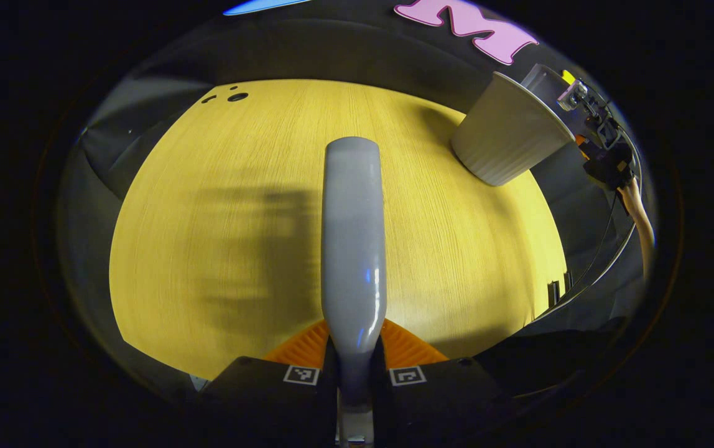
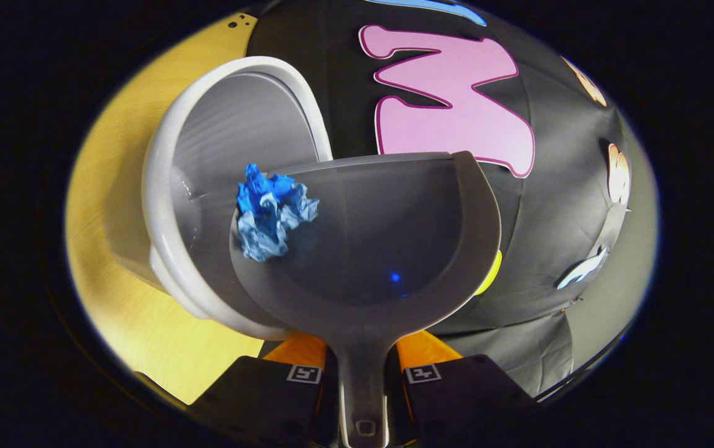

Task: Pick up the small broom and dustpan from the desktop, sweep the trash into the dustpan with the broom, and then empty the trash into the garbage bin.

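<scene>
Jaws clamped on both tools, we are at the emptying stage. Our right gripper (image 2: pixel 362 367) holds the dustpan (image 2: pixel 369 249) by its handle, both fingers pressing on it, the pan tipped toward the mouth of the pale ribbed bin (image 2: pixel 164 186). A crumpled ball of blue paper (image 2: pixel 273 211) sits at the pan's front lip, right at the bin's rim and seemingly on the point of dropping in; whether it has left the pan we cannot tell.

Our left gripper (image 1: pixel 354 367) is closed on the broom's grey handle (image 1: pixel 353 236), which juts forward over the yellow counter (image 1: pixel 220 186). In the left gripper view the bin (image 1: pixel 506 134) stands at the counter's far right edge, with the other gripper's rig and cables just beyond it. No scraps are visible on the stretch of counter we see.

By our reading, the pick-up and the sweep are done. What is left is to finish the tip so the paper lands inside the bin.
</scene>
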A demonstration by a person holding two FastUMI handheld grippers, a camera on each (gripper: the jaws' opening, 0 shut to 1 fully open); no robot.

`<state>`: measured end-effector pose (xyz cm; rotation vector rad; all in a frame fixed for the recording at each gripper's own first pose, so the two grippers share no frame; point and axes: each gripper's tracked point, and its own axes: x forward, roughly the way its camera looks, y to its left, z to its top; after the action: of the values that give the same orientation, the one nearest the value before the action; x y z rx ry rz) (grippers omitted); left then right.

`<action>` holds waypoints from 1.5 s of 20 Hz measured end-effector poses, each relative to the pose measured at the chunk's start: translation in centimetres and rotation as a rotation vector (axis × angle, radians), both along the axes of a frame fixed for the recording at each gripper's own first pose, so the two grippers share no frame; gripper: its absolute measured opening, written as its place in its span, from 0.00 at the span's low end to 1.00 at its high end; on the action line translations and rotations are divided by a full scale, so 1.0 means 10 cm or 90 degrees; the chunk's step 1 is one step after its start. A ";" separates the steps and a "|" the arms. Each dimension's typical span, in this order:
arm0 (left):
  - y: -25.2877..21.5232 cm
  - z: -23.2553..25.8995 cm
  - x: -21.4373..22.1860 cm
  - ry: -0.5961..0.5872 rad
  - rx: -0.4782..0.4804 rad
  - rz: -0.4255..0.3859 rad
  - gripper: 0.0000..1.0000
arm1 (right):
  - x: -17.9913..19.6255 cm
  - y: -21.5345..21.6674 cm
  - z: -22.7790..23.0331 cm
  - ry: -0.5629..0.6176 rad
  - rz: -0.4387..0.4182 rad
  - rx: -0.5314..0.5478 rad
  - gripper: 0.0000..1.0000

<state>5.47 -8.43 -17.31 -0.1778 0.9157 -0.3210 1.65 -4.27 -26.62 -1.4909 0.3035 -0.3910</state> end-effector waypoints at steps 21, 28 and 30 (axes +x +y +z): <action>0.02 0.07 -0.01 -0.027 0.000 0.013 0.26 | -0.10 0.02 0.41 -0.041 -0.004 0.265 0.34; 0.06 0.08 -0.10 -0.045 0.007 0.025 0.30 | -0.25 0.46 0.63 -0.044 0.012 0.519 0.34; 0.12 0.08 -0.18 -0.051 0.013 0.029 0.30 | -0.27 0.57 0.69 -0.033 0.021 0.563 0.34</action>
<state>3.70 -7.24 -16.51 -0.1664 0.8347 -0.2743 -1.00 1.45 -19.76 -0.6168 0.3480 -0.2173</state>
